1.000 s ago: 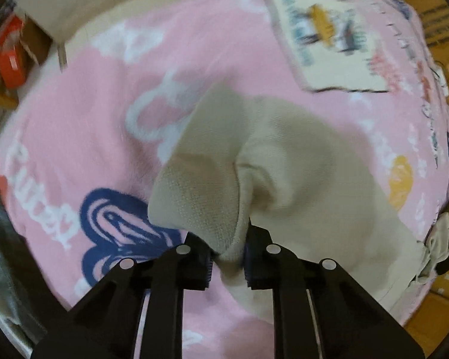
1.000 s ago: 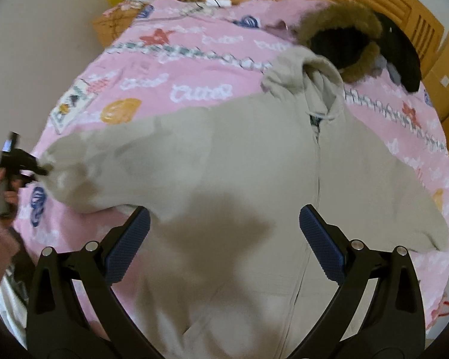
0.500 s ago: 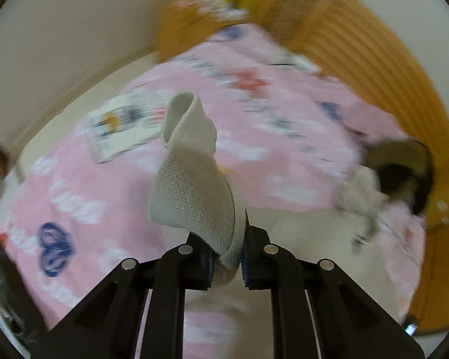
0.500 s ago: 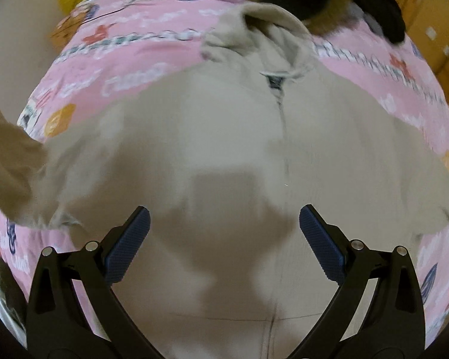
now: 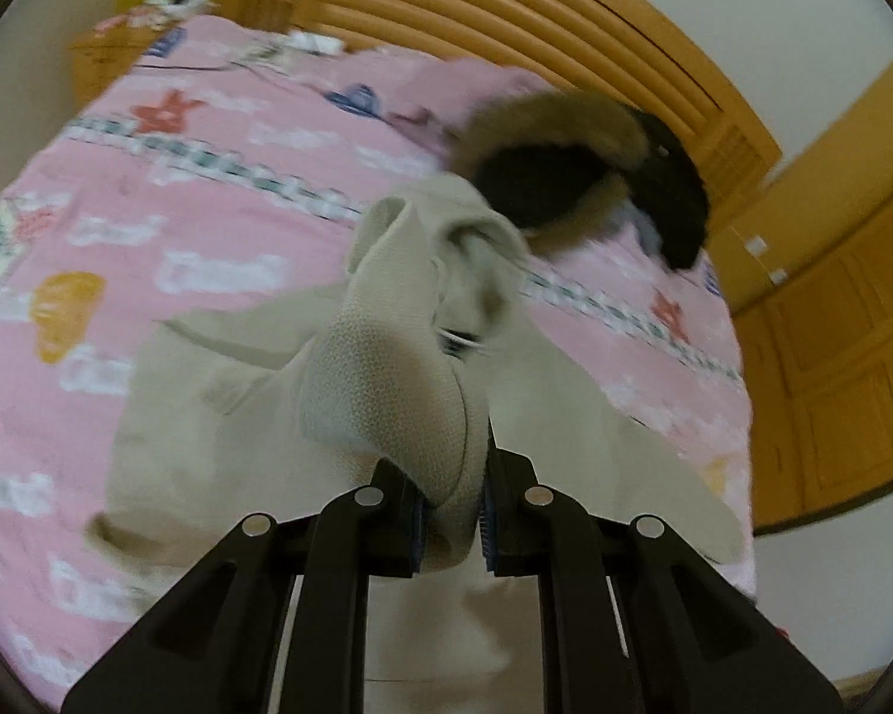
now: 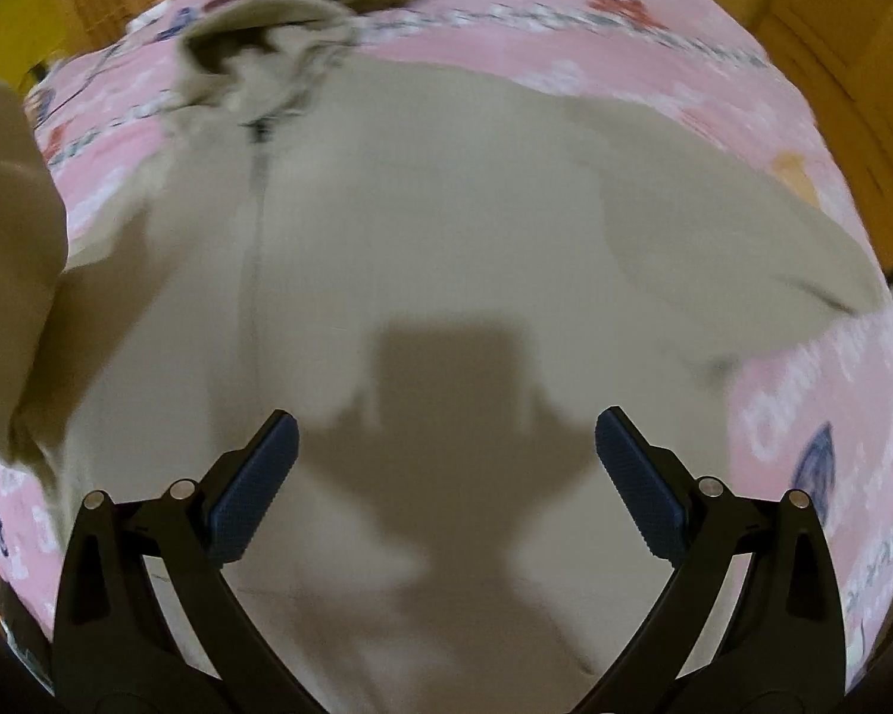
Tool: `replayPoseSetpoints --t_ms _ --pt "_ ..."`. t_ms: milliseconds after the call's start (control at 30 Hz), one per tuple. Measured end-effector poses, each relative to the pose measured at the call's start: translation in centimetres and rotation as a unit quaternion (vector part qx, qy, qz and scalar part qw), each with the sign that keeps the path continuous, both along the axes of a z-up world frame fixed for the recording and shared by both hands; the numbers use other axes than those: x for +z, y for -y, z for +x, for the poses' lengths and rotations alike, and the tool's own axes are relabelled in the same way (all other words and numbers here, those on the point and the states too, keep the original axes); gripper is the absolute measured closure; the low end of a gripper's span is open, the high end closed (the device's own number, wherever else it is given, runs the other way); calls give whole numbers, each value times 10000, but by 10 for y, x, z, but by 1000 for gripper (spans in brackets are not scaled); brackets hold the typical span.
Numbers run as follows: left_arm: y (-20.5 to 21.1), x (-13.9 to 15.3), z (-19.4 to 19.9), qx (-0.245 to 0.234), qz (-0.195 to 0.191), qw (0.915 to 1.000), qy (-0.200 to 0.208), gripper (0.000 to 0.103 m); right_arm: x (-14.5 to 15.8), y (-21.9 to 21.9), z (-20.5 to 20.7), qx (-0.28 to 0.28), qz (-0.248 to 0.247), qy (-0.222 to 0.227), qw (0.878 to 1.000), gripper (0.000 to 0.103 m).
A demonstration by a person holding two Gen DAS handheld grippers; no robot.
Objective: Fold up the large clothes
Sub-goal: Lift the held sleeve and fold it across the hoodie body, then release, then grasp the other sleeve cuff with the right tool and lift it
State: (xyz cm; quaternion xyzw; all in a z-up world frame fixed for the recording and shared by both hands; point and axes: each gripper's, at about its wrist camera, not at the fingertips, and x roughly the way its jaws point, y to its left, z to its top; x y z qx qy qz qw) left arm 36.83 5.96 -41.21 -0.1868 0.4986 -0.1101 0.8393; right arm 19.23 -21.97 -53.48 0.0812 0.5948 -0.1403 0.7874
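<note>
Cuff fabric of the beige hoodie's sleeve [image 5: 387, 392] sits clamped in my left gripper [image 5: 451, 514], jaws narrow on it, lifted above the garment. My right gripper [image 6: 446, 476] hangs over the hoodie [image 6: 446, 250] with jaws wide and nothing between them. The hoodie lies spread, zip up, on the pink bed cover [image 5: 149, 226], hood far, beside a dark fur-trimmed coat [image 5: 565, 160].

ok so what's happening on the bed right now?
A person with handheld tongs is folding a beige zip hoodie spread front-up on the pink bedspread. The left tongs are shut on the ribbed sleeve cuff, held lifted above the hoodie's body. The right tongs hang wide open over the lower front, holding nothing. A dark fur-trimmed jacket lies beyond the hood.
</note>
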Motion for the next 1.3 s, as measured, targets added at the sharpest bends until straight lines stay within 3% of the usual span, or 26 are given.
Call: replayPoseSetpoints --t_ms 200,433,700,867,967,1067,1133,1167,1300 --pt "98 -17 -5 -649 140 9978 -28 91 -10 66 -50 -557 -66 -223 9982 6" --pt "190 -69 -19 -1394 640 9875 -371 91 -21 116 -92 -1221 27 -332 9920 6" --pt "248 -154 -33 -1933 1191 9701 -863 90 -33 134 -121 -1544 91 -460 9869 6" --pt "272 -195 -45 -2422 1730 9492 -1018 87 -39 141 -130 -1687 58 -607 9838 6" --pt "282 -209 -52 -2680 1974 9376 -1008 82 -37 143 -130 -1687 25 -596 9839 6" --pt "286 -211 -59 -2915 1958 9308 -1019 64 -28 141 -124 -1630 -77 -521 9852 6" --pt "284 -205 -66 -3016 1934 9290 -930 44 -25 143 -119 -1615 -67 -468 9857 6" --pt "283 -200 -67 -3051 1935 9283 -882 39 -23 143 -115 -1604 -38 -420 9861 6" --pt "269 -169 -76 -3285 1712 9265 -657 34 -14 139 -96 -1497 110 -205 9885 6"
